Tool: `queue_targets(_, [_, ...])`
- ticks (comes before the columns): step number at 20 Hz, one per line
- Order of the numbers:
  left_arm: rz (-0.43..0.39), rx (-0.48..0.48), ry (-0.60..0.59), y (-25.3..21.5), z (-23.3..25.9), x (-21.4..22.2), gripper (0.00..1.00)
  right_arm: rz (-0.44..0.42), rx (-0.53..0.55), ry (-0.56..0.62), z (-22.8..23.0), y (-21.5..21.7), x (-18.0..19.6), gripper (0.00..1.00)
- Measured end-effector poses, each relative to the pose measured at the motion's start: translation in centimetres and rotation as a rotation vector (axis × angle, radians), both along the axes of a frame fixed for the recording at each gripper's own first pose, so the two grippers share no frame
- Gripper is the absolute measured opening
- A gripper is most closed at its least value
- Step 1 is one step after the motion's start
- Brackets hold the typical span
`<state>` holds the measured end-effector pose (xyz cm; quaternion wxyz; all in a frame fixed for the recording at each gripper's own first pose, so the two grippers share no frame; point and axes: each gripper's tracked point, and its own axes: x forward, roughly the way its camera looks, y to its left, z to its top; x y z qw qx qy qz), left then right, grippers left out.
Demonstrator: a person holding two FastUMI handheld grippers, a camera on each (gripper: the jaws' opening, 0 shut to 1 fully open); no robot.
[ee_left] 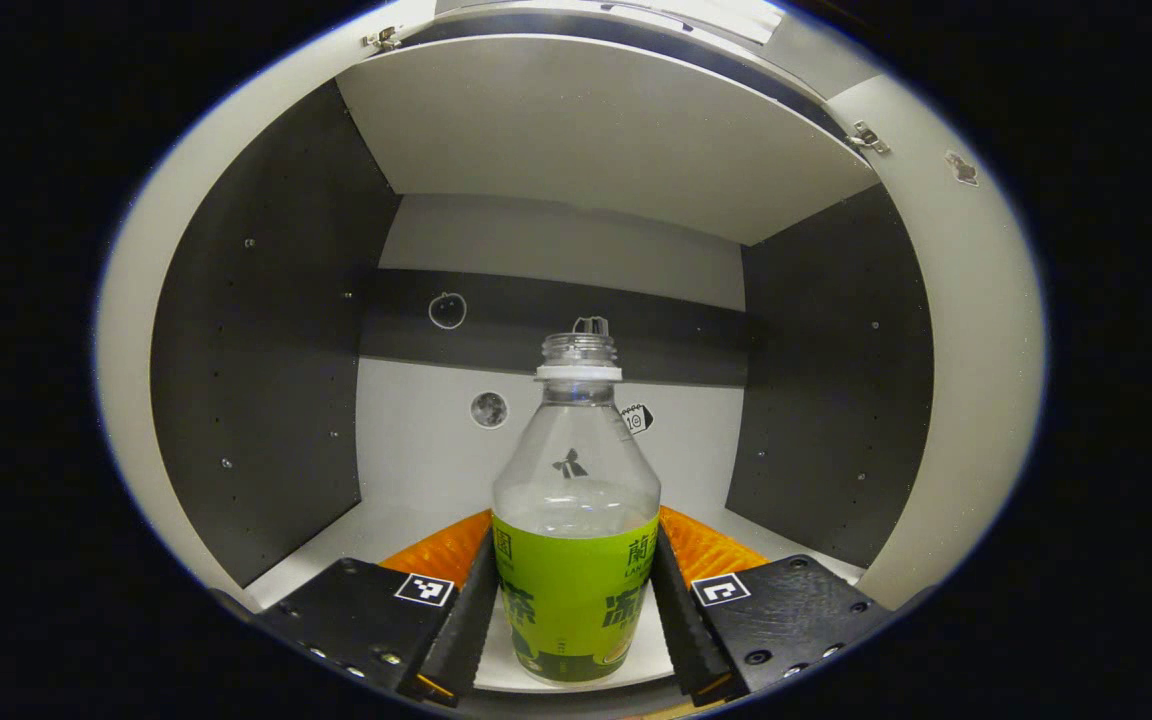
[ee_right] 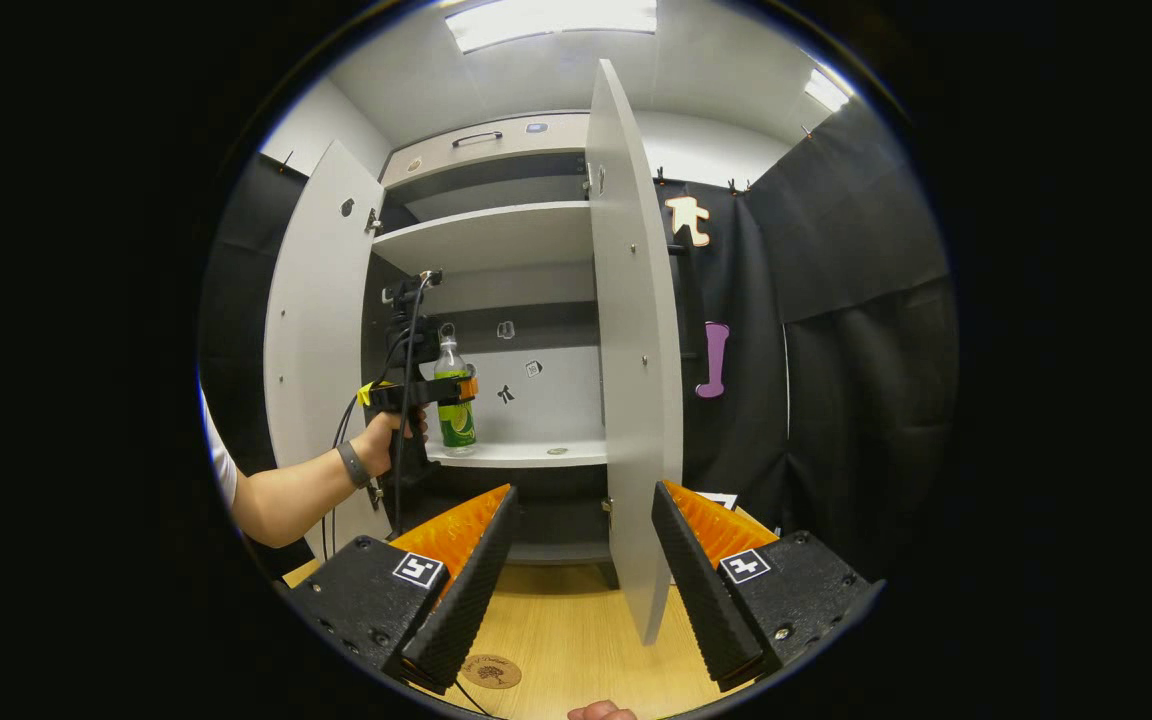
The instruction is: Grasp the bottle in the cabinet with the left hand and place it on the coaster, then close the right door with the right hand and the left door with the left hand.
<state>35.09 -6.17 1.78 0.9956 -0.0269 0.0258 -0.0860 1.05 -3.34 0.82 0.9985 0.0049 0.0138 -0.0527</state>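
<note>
A clear, uncapped bottle (ee_left: 576,470) with a green label stands upright on the white cabinet shelf (ee_left: 386,520). My left gripper (ee_left: 576,530) has a finger pressed against each side of the label. The right gripper view shows the same from farther back: the left gripper (ee_right: 456,388), held by a hand, clamps the bottle (ee_right: 455,425) at the shelf's left end. My right gripper (ee_right: 584,495) hangs open over the wooden table with nothing between its fingers. A round brown coaster (ee_right: 491,671) lies on the table just below it. Both the left door (ee_right: 321,330) and the right door (ee_right: 631,400) stand wide open.
The right door's edge juts toward me between my right fingers. A small flat disc (ee_right: 557,451) lies on the shelf right of the bottle. An upper shelf (ee_left: 586,130) spans overhead, and dark side walls (ee_left: 256,400) close in the compartment. Black cloth hangs to the cabinet's right.
</note>
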Motion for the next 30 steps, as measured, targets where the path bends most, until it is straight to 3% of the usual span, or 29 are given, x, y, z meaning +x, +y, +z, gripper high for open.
queue_targets(9, [-0.098,0.015,-0.096,-1.7,3.8,-6.8,0.74,0.070,-0.009,-0.009,0.2,2.1,-1.2,0.83])
queue_targets(15, [-0.138,0.005,-0.137,-2.9,3.4,-13.8,0.71,0.128,0.011,-0.009,0.5,3.3,-1.0,0.83])
queue_targets(19, [-0.147,0.000,-0.120,-3.7,0.9,-17.7,0.74,0.152,0.007,-0.002,0.5,3.9,-1.1,0.83])
queue_targets(20, [-0.142,0.003,-0.111,-3.8,0.0,-18.3,0.71,0.155,0.002,-0.001,0.5,4.0,-1.2,0.83])
queue_targets(24, [-0.114,-0.011,-0.106,-4.0,-3.8,-21.1,0.75,0.187,-0.001,-0.010,1.2,5.0,-1.6,0.83])
queue_targets(25, [-0.105,-0.013,-0.096,-4.1,-5.0,-21.7,0.71,0.193,-0.004,-0.014,1.3,5.2,-1.7,0.83])
queue_targets(29, [-0.065,-0.002,-0.037,-4.5,-10.3,-23.8,0.75,0.210,-0.015,-0.019,2.0,5.4,-1.9,0.83])
queue_targets(30, [-0.053,0.000,-0.026,-4.5,-11.6,-24.3,0.71,0.219,-0.014,-0.014,2.0,5.5,-2.1,0.83])
